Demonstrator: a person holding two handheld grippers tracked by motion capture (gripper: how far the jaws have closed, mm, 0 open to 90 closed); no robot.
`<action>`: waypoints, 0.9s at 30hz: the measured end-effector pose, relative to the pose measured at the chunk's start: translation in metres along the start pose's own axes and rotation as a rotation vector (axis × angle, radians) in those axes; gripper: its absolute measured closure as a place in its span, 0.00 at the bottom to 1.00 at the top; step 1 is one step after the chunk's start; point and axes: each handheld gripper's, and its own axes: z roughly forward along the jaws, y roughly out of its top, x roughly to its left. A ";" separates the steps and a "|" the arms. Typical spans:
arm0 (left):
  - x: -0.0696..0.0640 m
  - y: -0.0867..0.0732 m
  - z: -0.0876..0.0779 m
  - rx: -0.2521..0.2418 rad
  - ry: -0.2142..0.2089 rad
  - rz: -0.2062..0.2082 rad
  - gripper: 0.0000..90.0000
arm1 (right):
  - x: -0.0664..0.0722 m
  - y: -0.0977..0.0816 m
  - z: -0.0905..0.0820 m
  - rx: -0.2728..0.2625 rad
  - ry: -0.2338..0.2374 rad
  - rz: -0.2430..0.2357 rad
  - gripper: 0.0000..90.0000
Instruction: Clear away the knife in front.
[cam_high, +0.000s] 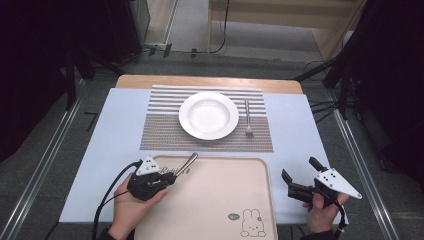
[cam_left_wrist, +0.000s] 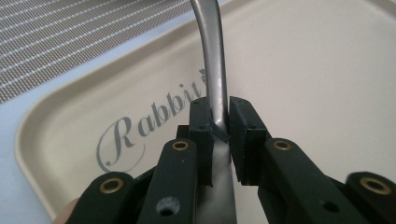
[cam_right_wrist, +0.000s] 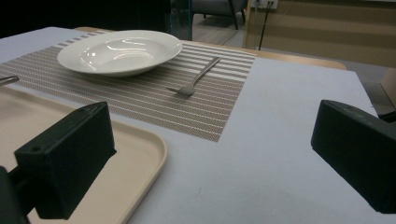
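Black jaws of the left gripper at the bottom centre of the left gripper view are clamped on the handle of a metal utensil, probably a knife or spoon; the working end is hidden under the gripper body. Its handle runs up to the top centre of that frame, above the beige tray with the "Rabbit" lettering. In the high view the same gripper sits lower left, over the tray's upper left corner, with the utensil handle poking toward the striped placemat.

Right gripper, lower right of the high view, off the tray's right edge over the pale blue cloth: jaws wide apart, nothing between them.

White plate is centred on the placemat, fork already laid just right of it.

Step, as I read it: table setting, with 1 utensil picked off the tray and being carried out. Next move likely calls for lifting clear of the tray rim, swinging to the bare mat strip left of the plate, laying the piece parallel to the fork, then opening the jaws. The thin handle may pivot in the pads, so keep it level.
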 end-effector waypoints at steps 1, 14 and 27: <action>-0.001 -0.001 0.000 0.004 0.002 -0.001 0.88 | 0.000 0.000 0.000 0.000 0.000 0.002 0.00; -0.016 -0.010 0.007 0.064 0.061 0.051 0.88 | -0.001 0.000 -0.001 -0.002 -0.002 0.007 0.00; -0.022 -0.014 0.009 0.106 0.084 0.048 0.88 | -0.001 0.000 -0.001 -0.003 -0.002 0.001 0.00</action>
